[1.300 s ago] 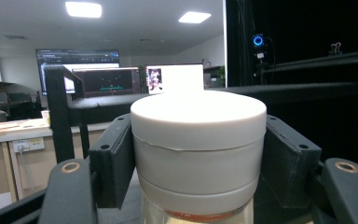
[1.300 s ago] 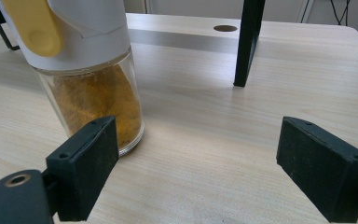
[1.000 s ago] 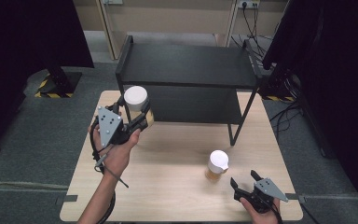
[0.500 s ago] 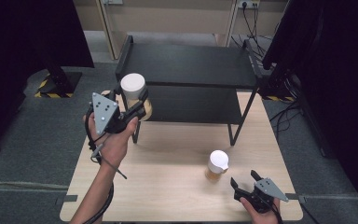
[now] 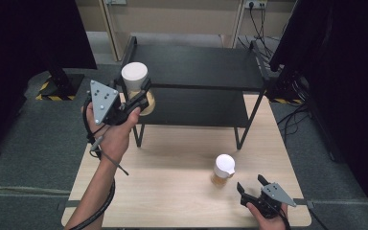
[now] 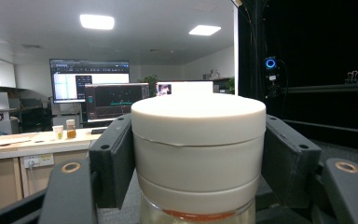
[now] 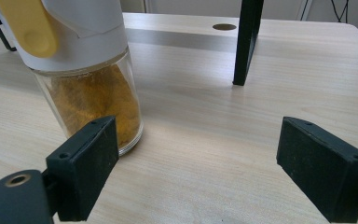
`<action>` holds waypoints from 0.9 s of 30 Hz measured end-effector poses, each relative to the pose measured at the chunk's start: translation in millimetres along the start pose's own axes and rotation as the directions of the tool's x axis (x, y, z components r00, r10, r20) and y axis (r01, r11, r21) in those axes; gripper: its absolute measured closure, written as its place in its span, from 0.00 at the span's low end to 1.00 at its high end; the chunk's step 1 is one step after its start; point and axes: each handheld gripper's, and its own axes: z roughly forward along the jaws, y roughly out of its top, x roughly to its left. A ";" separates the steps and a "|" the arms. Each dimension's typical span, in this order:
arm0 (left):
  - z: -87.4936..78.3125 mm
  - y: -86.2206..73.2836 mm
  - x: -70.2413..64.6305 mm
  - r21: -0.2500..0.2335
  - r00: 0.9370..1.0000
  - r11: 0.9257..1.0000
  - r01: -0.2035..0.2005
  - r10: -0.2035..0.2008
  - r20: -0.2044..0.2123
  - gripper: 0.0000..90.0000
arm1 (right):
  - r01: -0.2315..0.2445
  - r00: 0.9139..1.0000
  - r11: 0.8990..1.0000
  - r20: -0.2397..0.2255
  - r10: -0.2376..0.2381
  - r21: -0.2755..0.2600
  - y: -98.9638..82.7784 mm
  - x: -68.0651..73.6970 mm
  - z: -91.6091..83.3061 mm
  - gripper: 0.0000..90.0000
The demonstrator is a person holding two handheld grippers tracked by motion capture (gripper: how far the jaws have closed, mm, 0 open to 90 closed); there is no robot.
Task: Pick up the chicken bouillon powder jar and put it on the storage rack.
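My left gripper (image 5: 141,96) is shut on a white-lidded glass jar (image 5: 135,79), holding it in the air by the left front corner of the black shelf rack (image 5: 196,67). In the left gripper view the jar's white lid (image 6: 198,140) sits squeezed between both black pads (image 6: 114,161). A second spice jar (image 5: 223,170) with a white cap and orange powder stands on the wooden table (image 5: 172,187). My right gripper (image 5: 254,187) rests open just behind and to the right of it. In the right gripper view that jar (image 7: 84,70) stands by the left pad (image 7: 86,165), outside the jaws.
The two-tier black rack fills the table's far half; one of its legs (image 7: 244,42) stands ahead of my right gripper. A cable (image 5: 108,163) hangs from my left hand. Dark curtains (image 5: 28,48) flank both sides. Desks with lit monitors (image 6: 91,88) show far off.
My left hand has lifted the white-lidded jar upward, from beside the rack's lower level to near its top shelf edge. The right gripper and the jar on the table have stayed put.
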 end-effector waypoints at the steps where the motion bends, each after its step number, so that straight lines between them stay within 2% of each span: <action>1: 0.9 1.3 0.2 -0.001 1.000 1.000 0.001 -0.001 -0.002 0.38 | 0.000 1.000 1.000 0.000 0.000 0.000 0.0 0.1 0.0 0.15; 17: 12.1 25.4 -0.1 -0.017 1.000 1.000 -0.007 0.007 -0.006 0.37 | -0.005 1.000 1.000 -0.001 0.005 0.000 0.0 -0.5 -0.1 0.15; 27: 26.4 32.6 0.1 -0.012 1.000 1.000 -0.014 0.014 -0.024 0.38 | -0.007 1.000 1.000 -0.001 0.007 0.000 0.0 -0.9 0.0 0.15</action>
